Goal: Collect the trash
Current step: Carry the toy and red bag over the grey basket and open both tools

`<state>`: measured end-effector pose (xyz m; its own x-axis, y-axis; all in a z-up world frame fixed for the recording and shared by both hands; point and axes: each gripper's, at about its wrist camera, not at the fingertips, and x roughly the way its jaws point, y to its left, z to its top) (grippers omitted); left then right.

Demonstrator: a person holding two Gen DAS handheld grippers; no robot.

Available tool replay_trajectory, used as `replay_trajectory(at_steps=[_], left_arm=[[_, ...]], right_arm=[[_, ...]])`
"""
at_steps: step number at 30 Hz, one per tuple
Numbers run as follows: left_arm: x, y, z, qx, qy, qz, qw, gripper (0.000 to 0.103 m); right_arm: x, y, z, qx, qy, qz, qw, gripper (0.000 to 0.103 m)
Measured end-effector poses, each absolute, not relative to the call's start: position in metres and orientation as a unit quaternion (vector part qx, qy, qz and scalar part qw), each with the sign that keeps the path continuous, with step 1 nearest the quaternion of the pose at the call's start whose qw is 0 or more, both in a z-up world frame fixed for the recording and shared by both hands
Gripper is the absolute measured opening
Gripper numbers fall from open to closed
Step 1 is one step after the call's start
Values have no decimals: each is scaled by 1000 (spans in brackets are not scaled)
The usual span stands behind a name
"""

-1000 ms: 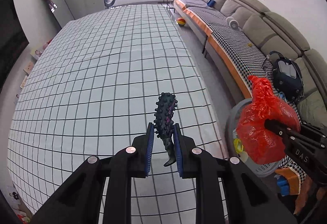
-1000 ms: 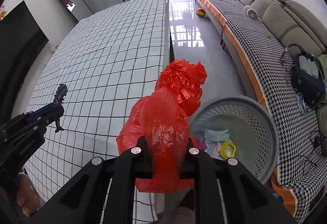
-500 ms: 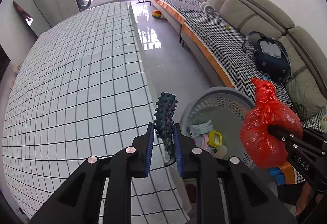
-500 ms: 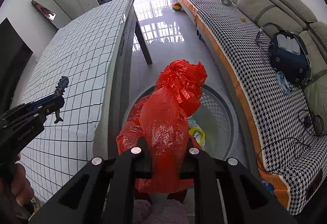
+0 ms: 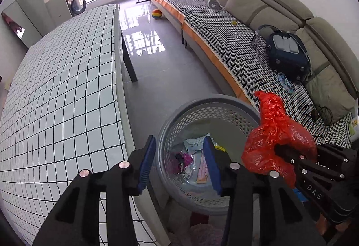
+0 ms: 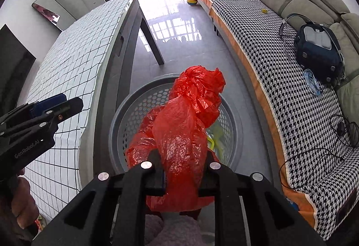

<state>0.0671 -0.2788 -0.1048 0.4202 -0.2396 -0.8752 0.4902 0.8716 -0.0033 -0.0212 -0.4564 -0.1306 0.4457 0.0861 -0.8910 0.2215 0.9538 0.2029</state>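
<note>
My left gripper (image 5: 179, 162) is open and empty above the near rim of a grey perforated basket (image 5: 215, 107) on the floor beside the table. The dark spiky toy (image 5: 180, 162) lies inside the basket among paper and wrappers. My right gripper (image 6: 181, 167) is shut on a crumpled red plastic bag (image 6: 186, 125) and holds it over the basket (image 6: 125, 111). In the left wrist view the bag (image 5: 276, 133) hangs at the basket's right rim. The left gripper also shows in the right wrist view (image 6: 56, 107), over the table edge.
A table with a white grid cloth (image 5: 62, 89) stands left of the basket. A long sofa with a houndstooth cover (image 5: 224, 33) runs along the right, with a dark backpack (image 5: 287, 55) on it. A coloured ball (image 5: 156, 14) lies on the tiled floor.
My left gripper moved right from over the table to over the basket, opened and let go of the spiky toy, which now lies in the basket. The right gripper brought the red bag over the basket.
</note>
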Motion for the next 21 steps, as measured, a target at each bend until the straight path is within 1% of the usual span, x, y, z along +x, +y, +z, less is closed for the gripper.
replay_trajectory(at_steps=[1, 3, 5, 6, 7, 13, 18, 21], left_arm=[[67, -280, -105, 127, 492, -218, 833, 51], [67, -282, -106, 127, 493, -215, 834, 55], [68, -284, -107, 126, 495, -208, 834, 58], [68, -283, -108, 124, 496, -205, 835, 59], [69, -283, -108, 124, 497, -201, 835, 60], [69, -278, -105, 119, 495, -183, 841, 68], [66, -275, -100, 116, 491, -175, 846, 70], [64, -273, -97, 114, 488, -171, 849, 74]], right_arm=[[-21, -458, -132, 147, 526, -38, 837, 19], [-19, -458, -134, 146, 527, -34, 837, 28], [-19, -459, -133, 142, 524, -33, 839, 47], [-19, -460, -132, 140, 520, -33, 842, 51], [-19, -460, -131, 138, 517, -33, 844, 52], [-18, -461, -129, 137, 517, -24, 845, 52], [-18, -458, -126, 137, 514, -16, 847, 52], [-20, -457, -124, 136, 512, -15, 848, 52]])
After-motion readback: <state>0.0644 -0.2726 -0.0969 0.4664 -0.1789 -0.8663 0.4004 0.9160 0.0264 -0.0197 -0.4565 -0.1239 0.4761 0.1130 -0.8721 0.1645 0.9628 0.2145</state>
